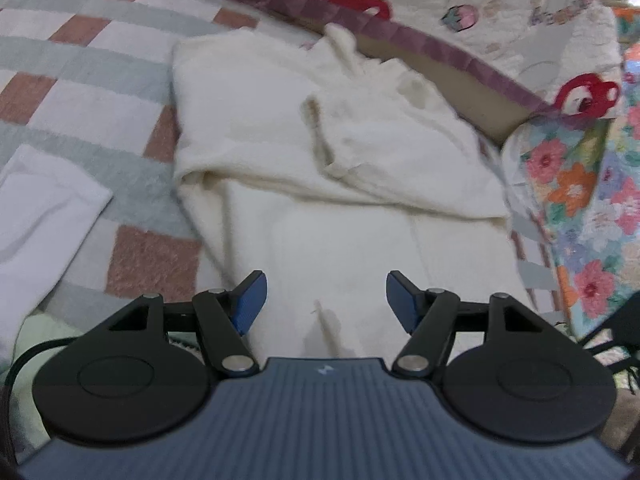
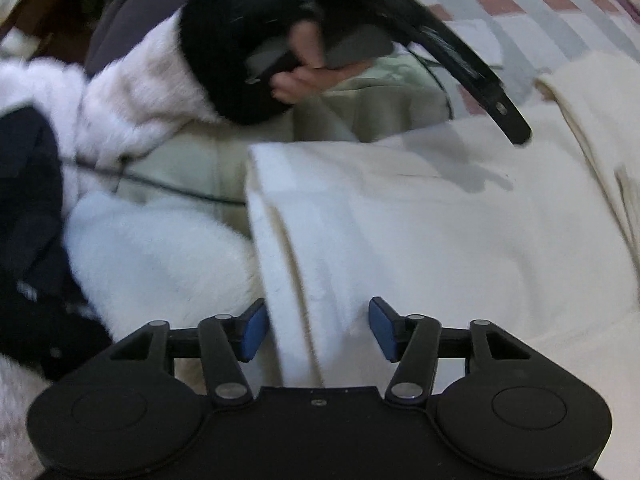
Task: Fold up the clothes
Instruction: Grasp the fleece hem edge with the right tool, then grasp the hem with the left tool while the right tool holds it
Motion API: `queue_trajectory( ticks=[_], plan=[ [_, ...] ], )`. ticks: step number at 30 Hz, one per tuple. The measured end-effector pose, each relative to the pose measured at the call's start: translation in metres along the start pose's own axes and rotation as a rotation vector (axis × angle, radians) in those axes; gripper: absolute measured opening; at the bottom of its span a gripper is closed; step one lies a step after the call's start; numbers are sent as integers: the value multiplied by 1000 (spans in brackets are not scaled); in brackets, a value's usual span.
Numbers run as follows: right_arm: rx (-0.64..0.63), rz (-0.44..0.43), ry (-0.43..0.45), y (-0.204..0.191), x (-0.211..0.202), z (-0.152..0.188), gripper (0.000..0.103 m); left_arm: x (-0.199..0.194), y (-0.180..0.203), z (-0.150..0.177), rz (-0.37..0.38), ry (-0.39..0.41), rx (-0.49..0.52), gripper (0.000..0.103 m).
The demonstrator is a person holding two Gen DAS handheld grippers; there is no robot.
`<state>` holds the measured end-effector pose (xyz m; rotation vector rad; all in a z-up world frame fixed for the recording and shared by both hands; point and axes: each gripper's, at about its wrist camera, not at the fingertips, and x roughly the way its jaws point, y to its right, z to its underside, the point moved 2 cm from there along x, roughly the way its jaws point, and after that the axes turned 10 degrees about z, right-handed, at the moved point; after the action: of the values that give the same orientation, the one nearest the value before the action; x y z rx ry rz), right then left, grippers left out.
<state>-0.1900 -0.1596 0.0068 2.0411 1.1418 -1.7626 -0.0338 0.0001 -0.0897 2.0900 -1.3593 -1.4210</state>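
A cream fleece garment (image 1: 320,160) lies partly folded on a checked blanket, with a folded-over upper part and a flat lower panel. My left gripper (image 1: 322,300) hovers open just above that lower panel, nothing between its blue pads. In the right wrist view the same cream garment (image 2: 420,232) shows a folded edge running toward the camera. My right gripper (image 2: 318,330) is open with that folded edge lying between its fingers, not pinched. The other gripper (image 2: 460,68), held by a hand (image 2: 304,68) in a black furry cuff, reaches over the garment's far side.
The checked blanket (image 1: 80,52) spreads to the left, with a white folded cloth (image 1: 44,216) on it. A floral quilt (image 1: 588,192) and a cream quilt with red prints (image 1: 500,8) lie right and behind. White furry sleeve (image 2: 132,92) and pale green cloth (image 2: 372,108) sit left.
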Motion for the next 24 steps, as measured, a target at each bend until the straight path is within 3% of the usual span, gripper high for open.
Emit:
queue_trajectory(
  ticks=[2,5,10,24],
  plan=[
    [65,13,36,15,-7,0,16,-8,12,-3,97,40,42,66],
    [166,52,113,40,-21,1,15,-16,32,-4,227,62,116,71],
    [246,71,147,65,-27,6,14,-3,59,10,339,-61,233,74],
    [362,172,194,97,-25,11,14,8,63,18,316,-131,259,76]
  ],
)
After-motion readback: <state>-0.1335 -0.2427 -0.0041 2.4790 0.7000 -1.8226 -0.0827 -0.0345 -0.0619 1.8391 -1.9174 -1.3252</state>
